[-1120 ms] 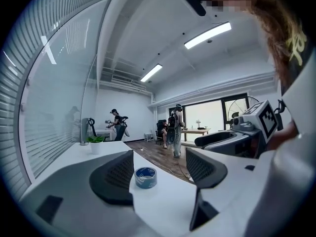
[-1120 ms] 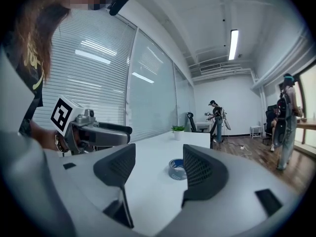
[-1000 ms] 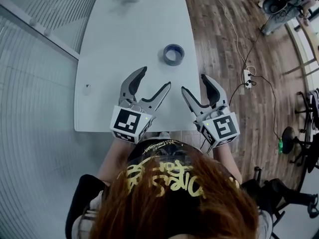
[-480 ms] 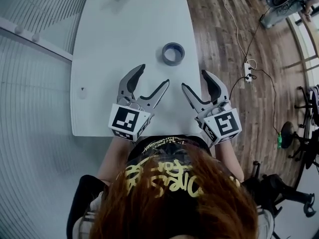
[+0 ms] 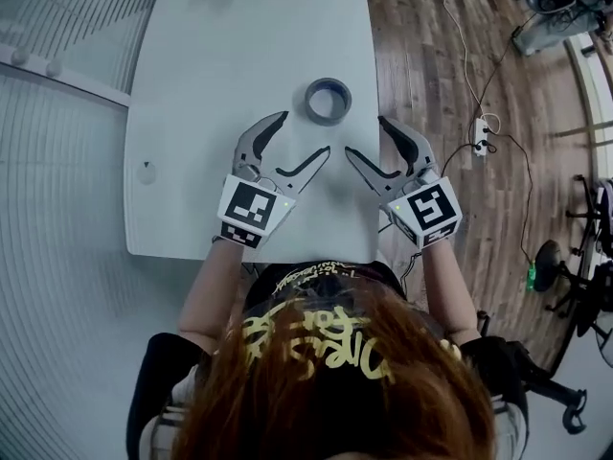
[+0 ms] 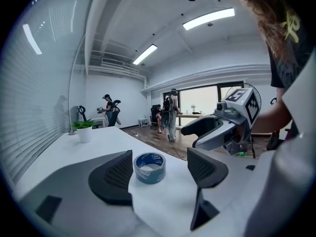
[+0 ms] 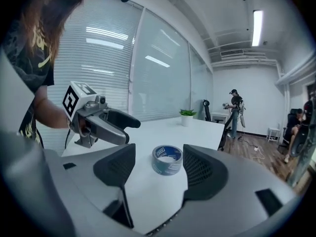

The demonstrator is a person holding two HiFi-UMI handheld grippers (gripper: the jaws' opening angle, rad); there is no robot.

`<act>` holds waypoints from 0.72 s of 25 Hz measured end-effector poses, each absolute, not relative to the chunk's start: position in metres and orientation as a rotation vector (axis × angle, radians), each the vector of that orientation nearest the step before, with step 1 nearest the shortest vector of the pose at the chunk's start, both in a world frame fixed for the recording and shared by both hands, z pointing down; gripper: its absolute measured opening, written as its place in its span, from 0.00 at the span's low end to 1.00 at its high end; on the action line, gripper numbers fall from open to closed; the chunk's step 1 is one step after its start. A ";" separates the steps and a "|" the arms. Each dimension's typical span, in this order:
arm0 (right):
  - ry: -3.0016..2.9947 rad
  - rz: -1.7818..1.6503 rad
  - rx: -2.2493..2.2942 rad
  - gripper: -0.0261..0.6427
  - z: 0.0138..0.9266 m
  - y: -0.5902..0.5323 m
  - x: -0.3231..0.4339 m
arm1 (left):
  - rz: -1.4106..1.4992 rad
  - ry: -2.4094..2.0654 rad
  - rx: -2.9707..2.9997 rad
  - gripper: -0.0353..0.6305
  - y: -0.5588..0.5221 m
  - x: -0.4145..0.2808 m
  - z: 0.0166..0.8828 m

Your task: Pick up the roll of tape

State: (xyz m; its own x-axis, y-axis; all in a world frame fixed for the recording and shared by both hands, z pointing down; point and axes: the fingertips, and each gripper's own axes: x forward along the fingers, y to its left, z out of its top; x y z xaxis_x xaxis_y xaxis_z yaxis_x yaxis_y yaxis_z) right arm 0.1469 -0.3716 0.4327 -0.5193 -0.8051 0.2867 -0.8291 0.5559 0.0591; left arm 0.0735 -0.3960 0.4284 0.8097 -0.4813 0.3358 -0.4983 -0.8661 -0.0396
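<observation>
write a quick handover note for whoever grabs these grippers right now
Left gripper: open, empty, over the table just short of the roll of tape.
Right gripper: open, empty, beside the left, also aimed at the tape.
Tape lies flat on the table, ahead of both, untouched.
Done: both grippers lined up on it. Left: close one gripper on the roll and lift.

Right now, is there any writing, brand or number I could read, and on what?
Roll of tape: white label patches on its blue core, too small to read.
Person's black shirt: yellow scrawled lettering, not legible.
Cubes on the left gripper and right gripper: black-and-white square markers, no words.
</observation>
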 end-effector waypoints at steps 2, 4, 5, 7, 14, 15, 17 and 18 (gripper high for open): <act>-2.512 0.146 1.270 0.46 0.452 -0.378 0.152 | 0.571 -0.774 2.949 0.57 -0.399 0.082 0.441; -2.523 0.188 1.185 0.47 0.471 -0.387 0.154 | 0.617 -0.766 2.944 0.57 -0.408 0.088 0.454; -2.528 0.205 1.141 0.48 0.479 -0.391 0.155 | 0.647 -0.761 2.938 0.58 -0.414 0.091 0.461; -2.535 0.221 1.058 0.49 0.492 -0.398 0.154 | 0.711 -0.739 2.932 0.59 -0.420 0.095 0.474; -2.510 0.201 0.821 0.49 0.527 -0.422 0.145 | 0.879 -0.659 2.900 0.61 -0.437 0.099 0.518; -2.502 0.190 0.796 0.49 0.530 -0.425 0.144 | 0.899 -0.642 2.896 0.61 -0.439 0.098 0.522; -2.495 0.176 0.757 0.49 0.534 -0.430 0.142 | 0.940 -0.609 2.891 0.61 -0.444 0.099 0.529; -2.496 0.178 0.741 0.49 0.534 -0.432 0.141 | 0.960 -0.597 2.887 0.61 -0.446 0.100 0.532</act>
